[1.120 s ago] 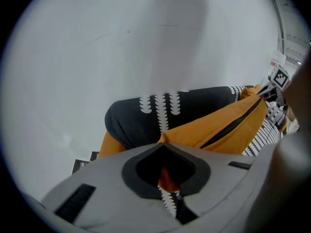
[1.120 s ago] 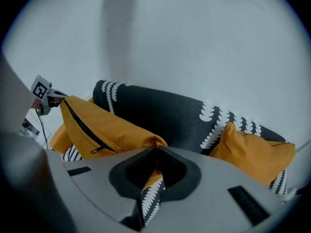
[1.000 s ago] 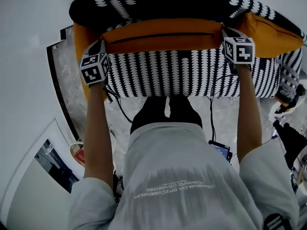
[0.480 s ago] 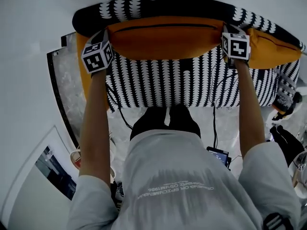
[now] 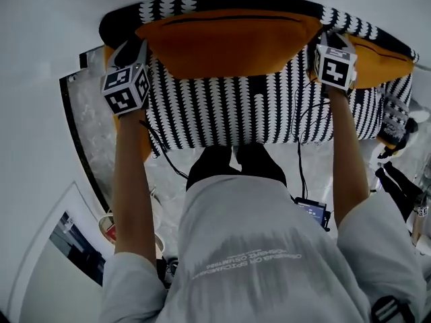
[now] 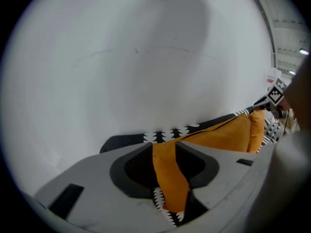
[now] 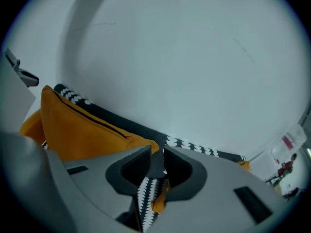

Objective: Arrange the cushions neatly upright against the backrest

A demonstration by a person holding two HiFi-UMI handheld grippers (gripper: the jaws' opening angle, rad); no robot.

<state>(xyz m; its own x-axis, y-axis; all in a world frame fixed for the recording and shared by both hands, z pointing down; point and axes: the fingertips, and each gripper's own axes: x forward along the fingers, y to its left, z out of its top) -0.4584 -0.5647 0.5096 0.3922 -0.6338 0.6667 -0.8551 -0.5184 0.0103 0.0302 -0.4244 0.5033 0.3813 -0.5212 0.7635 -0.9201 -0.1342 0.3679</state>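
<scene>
The left hand-held gripper [image 6: 166, 155] and right hand-held gripper [image 7: 155, 168] are both opening, with the orange cushion [image 5: 229, 42] edge between their jaws, seemingly no longer pinched. The cushion has moved back from the seat [image 5: 222, 110] and now leans on the backrest [image 5: 176, 5], so it looks placed.

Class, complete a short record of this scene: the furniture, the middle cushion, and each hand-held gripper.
furniture: black-and-white patterned sofa
cushion: orange cushion, against the backrest
left hand-held gripper: jaws opening, cushion corner between them
right hand-held gripper: jaws opening, patterned fabric and some orange between them
also: second orange cushion at the sofa's right end
</scene>
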